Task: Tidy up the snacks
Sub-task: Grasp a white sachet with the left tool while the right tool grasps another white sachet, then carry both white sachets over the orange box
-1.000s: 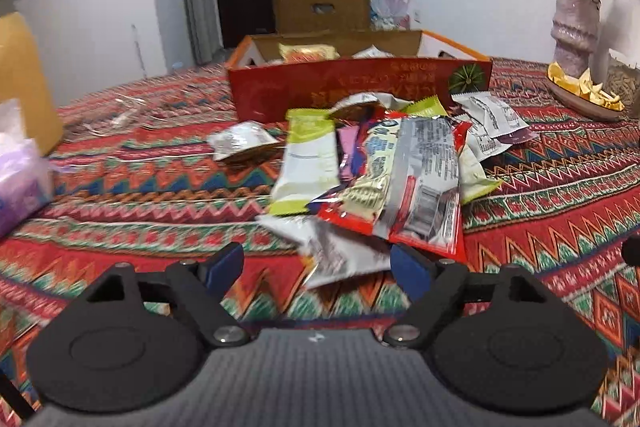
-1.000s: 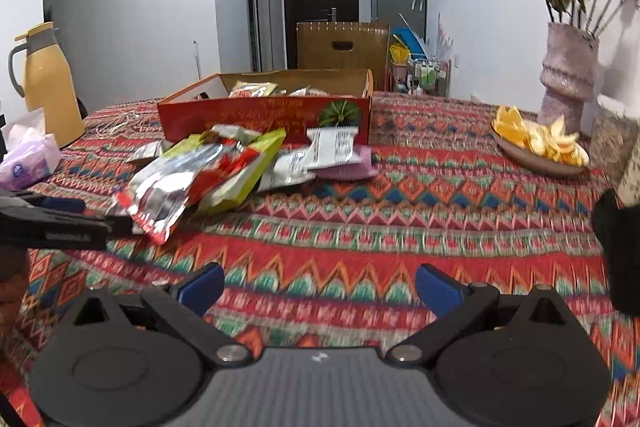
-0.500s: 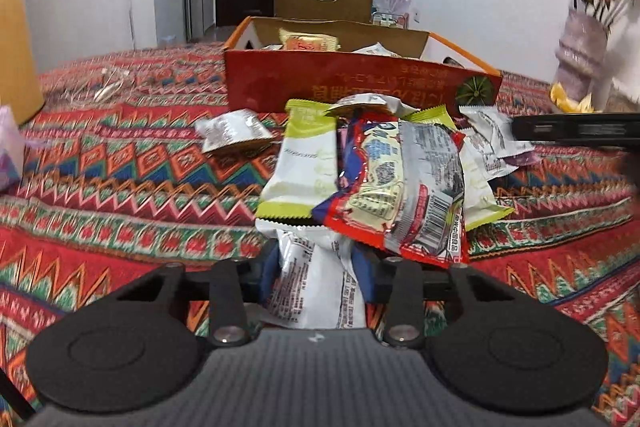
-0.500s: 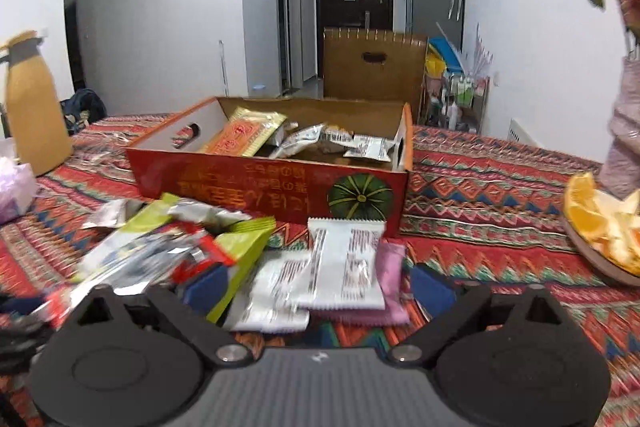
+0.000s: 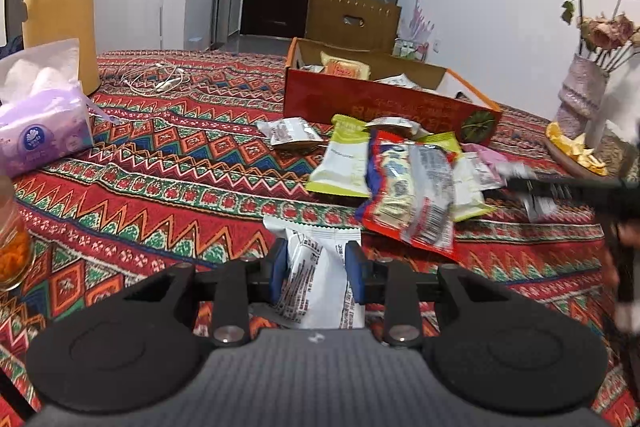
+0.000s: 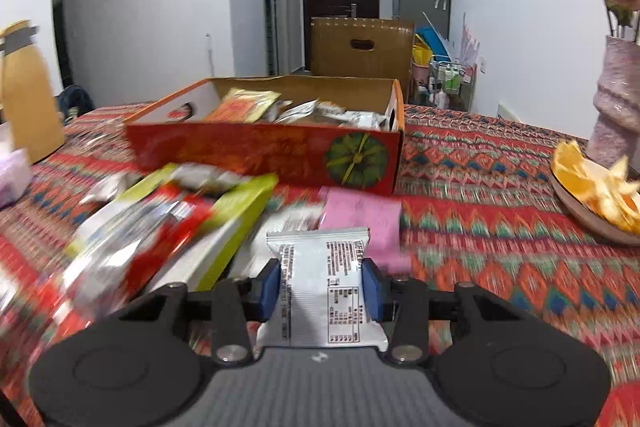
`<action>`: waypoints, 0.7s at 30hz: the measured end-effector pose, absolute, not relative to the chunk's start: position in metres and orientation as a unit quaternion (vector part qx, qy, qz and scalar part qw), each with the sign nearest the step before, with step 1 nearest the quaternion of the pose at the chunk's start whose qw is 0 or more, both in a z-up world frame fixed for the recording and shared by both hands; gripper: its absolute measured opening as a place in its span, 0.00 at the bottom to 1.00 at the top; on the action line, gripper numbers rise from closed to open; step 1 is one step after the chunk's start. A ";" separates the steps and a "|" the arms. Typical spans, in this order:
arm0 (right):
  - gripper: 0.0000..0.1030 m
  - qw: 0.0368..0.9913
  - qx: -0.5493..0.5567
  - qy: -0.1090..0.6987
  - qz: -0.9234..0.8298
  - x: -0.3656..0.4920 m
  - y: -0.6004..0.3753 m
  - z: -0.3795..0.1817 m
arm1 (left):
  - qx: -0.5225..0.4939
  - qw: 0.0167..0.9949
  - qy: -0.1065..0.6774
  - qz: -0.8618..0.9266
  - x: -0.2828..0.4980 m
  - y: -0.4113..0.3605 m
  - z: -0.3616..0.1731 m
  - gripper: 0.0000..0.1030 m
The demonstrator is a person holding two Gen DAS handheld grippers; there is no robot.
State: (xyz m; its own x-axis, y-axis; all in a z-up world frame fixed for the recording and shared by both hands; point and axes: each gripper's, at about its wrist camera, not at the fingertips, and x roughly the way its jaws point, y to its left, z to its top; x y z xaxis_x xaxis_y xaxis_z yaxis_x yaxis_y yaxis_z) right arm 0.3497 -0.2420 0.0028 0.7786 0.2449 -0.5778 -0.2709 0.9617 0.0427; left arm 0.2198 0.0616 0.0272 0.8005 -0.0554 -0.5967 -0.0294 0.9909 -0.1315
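Both claws moved in and are closing: left claw [image 5: 316,273] pinches a white packet [image 5: 320,291], right claw [image 6: 319,285] another white wrapper [image 6: 324,291]. Snack pile [image 5: 404,183] fronts the red box [image 6: 264,147]; patterned tabletop [image 5: 180,187], yellow jug [image 5: 56,7] at its far edge.

Motion blur smears the snack pile [image 6: 160,219]; the vase [image 6: 618,107] is cut off.

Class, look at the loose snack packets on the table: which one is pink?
The flat pink packet, lying just before the red cardboard box; the neighbouring packets are white, green or red.
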 end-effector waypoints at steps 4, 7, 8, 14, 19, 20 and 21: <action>0.40 0.939 -0.003 0.315 0.138 0.279 -0.256 0.002 | -0.070 0.947 0.312 -0.030 0.199 0.048 0.034 0.31; 0.40 0.939 0.001 0.325 0.115 0.232 -0.270 -0.001 | -0.076 0.946 0.312 -0.047 0.181 0.036 0.040 0.31; 0.40 0.938 0.003 0.329 0.106 0.220 -0.276 -0.002 | -0.076 0.946 0.311 -0.054 0.176 0.032 0.041 0.31; 0.40 0.943 -0.002 0.323 0.081 0.155 -0.305 0.005 | -0.071 0.948 0.300 -0.080 0.142 0.012 0.050 0.31; 0.40 0.950 0.014 0.303 0.070 0.129 -0.319 0.014 | -0.066 0.950 0.293 -0.089 0.124 0.002 0.057 0.31; 0.40 0.951 0.015 0.301 0.072 0.127 -0.320 0.015 | -0.064 0.950 0.291 -0.091 0.122 0.001 0.058 0.31; 0.40 0.952 0.015 0.298 0.074 0.125 -0.320 0.016 | -0.063 0.950 0.290 -0.093 0.120 0.000 0.059 0.31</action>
State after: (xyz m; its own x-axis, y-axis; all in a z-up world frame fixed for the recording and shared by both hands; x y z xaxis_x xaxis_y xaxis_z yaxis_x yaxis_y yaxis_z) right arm 0.1250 -0.3199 0.0156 0.8112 0.1502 -0.5652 -0.1323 0.9885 0.0728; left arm 0.1201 0.0002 0.0587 0.8145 -0.2125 -0.5399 0.1393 0.9749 -0.1735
